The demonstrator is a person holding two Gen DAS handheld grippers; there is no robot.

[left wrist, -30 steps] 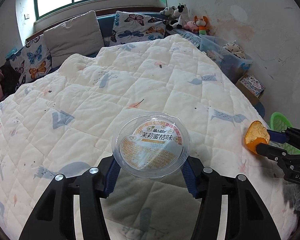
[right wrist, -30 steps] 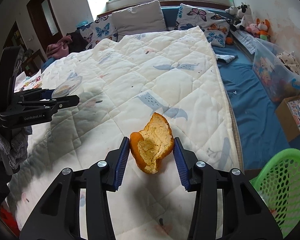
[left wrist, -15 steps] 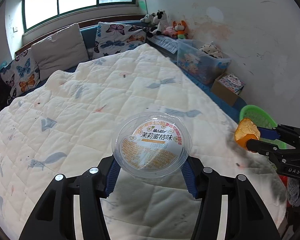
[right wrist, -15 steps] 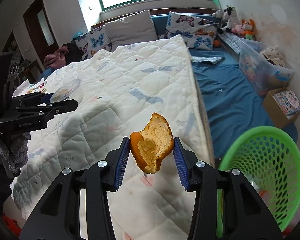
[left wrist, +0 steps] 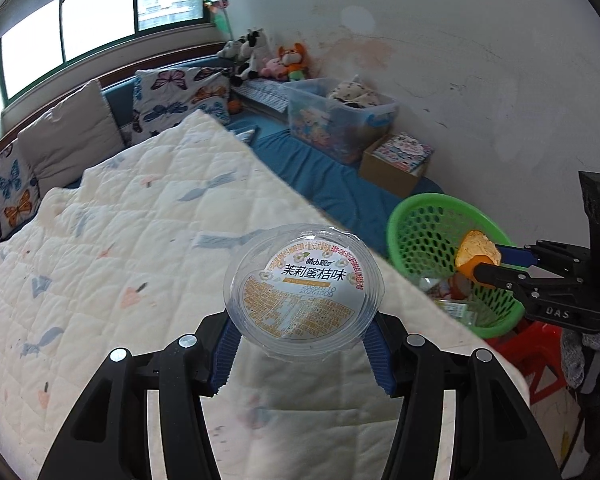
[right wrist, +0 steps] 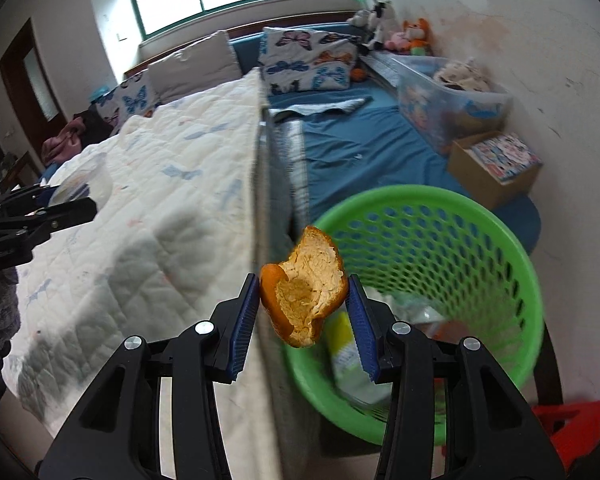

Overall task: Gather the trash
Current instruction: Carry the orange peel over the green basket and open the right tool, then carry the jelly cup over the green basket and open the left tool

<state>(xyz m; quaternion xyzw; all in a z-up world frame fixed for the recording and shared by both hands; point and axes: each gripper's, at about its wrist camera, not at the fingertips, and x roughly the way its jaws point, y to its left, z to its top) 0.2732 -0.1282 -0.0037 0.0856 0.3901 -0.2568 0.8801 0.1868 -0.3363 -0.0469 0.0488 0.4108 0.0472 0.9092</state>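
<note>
Clearly legible: cup (left wrist: 303, 298) label "茉莉蜜桔味", dated 20261009.

The left gripper (left wrist: 302, 346) is clamped on a clear plastic cup (left wrist: 303, 294) with a printed label, held above the quilt (left wrist: 112, 248) near its edge. Beside the quilt, the right gripper (left wrist: 486, 262) pinches an orange peel (left wrist: 477, 249) over the green basket (left wrist: 440, 232), which holds some wrappers.
</note>
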